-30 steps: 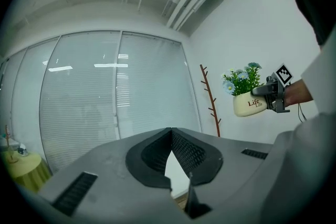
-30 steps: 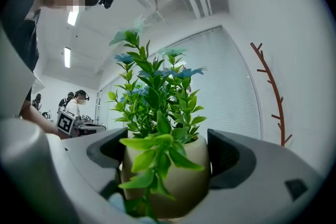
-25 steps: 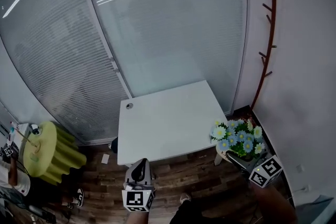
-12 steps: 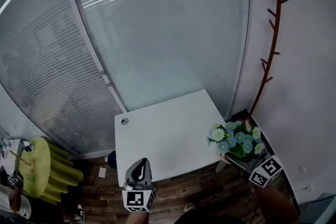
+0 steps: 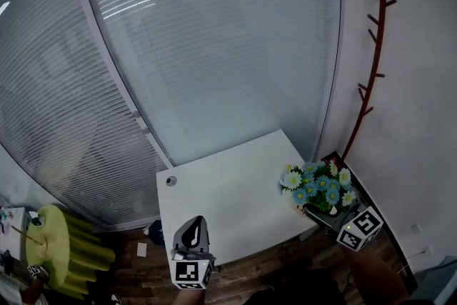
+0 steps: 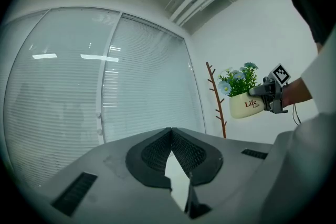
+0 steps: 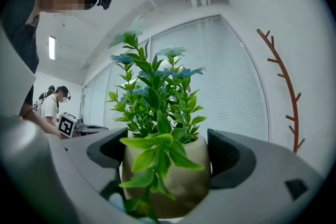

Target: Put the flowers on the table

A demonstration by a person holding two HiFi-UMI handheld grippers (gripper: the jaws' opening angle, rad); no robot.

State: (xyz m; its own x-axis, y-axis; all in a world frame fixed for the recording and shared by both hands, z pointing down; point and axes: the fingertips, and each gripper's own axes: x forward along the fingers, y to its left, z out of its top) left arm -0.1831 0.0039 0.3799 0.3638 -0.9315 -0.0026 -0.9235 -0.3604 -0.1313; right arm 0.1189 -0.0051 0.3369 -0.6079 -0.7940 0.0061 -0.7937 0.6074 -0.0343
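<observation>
- The right tool (image 5: 323, 213) is closed on a cream pot (image 7: 169, 182); one jaw presses each side of it in the right gripper view.
- The flowers (image 5: 318, 184), blue and white with green leaves, stand upright in the pot.
- In the head view they sit at the lower right of the frame, overlapping the right edge of the white tabletop (image 5: 221, 189).
- In the left gripper view the pot (image 6: 244, 105) is at the middle right, held in the air in front of the white wall, with red lettering on its side.
- The left tool (image 5: 191, 233) is at the bottom centre of the head view, near the tabletop's front edge. Its jaws are narrow, the tips meeting, with nothing between them.
- Window blinds (image 5: 178, 46) fill the upper left and centre of the head view.
- A thin brown coat rack (image 5: 371, 61) stands against the wall at the right.
- A yellow-green stool (image 5: 64, 250) is at the lower left.
</observation>
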